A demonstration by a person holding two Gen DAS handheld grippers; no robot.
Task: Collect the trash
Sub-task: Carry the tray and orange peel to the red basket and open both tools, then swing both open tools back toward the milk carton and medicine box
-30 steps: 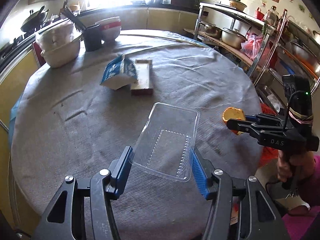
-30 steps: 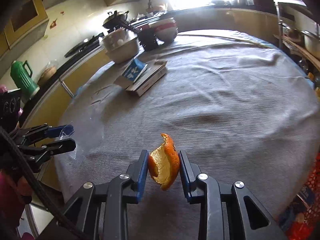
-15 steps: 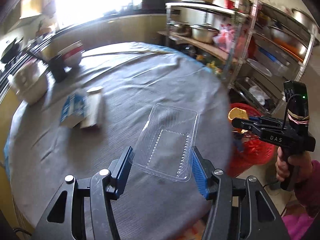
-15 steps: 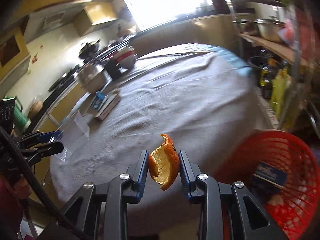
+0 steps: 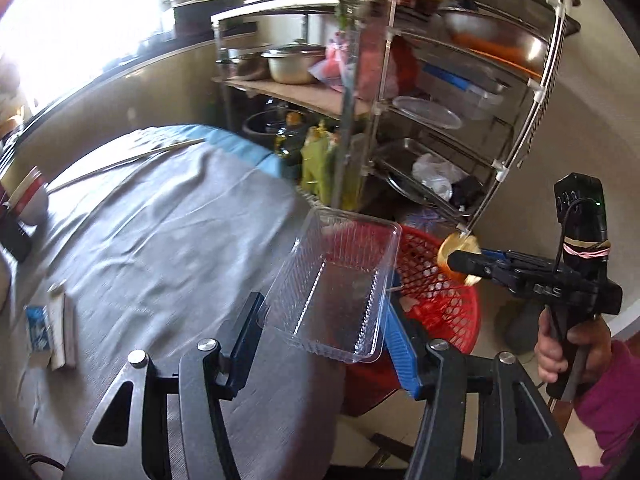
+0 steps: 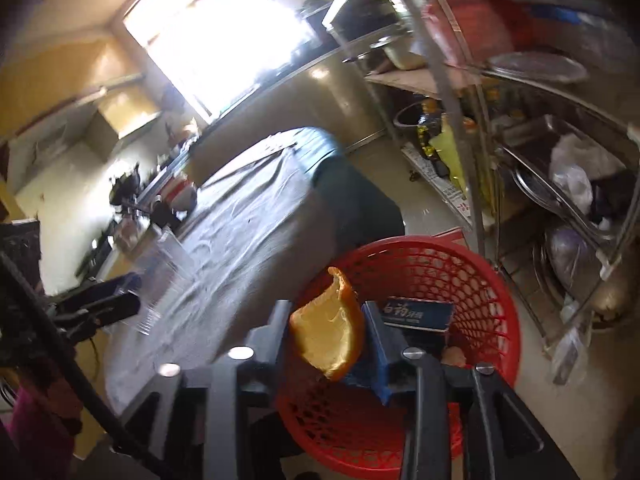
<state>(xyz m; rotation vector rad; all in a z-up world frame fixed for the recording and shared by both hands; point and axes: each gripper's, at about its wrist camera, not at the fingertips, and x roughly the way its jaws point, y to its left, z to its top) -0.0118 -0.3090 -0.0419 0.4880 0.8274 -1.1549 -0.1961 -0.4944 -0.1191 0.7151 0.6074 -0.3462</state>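
A clear plastic tray (image 5: 336,284) sits between the blue pads of my left gripper (image 5: 325,312), which is shut on its near end, at the grey-clothed table's (image 5: 160,220) edge. Beyond it, a red mesh basket (image 5: 440,292) stands on the floor. My right gripper (image 6: 326,310) hangs over the red basket (image 6: 460,276) and its jaws are opening. The orange peel (image 6: 332,328) is loose between the spread pads. From the left wrist view, the right gripper (image 5: 468,264) shows with the peel (image 5: 456,250) at its tip.
A blue box (image 6: 416,314) lies in the basket. A metal rack (image 5: 440,120) with pots and trays stands just behind it. A blue-white carton and a flat box (image 5: 48,328) lie on the table. A hand (image 5: 572,344) holds the right gripper's handle.
Both grippers swung from over the table to the red basket at its side. The right jaws spread apart, freeing the orange peel. The left gripper still carries the tray.
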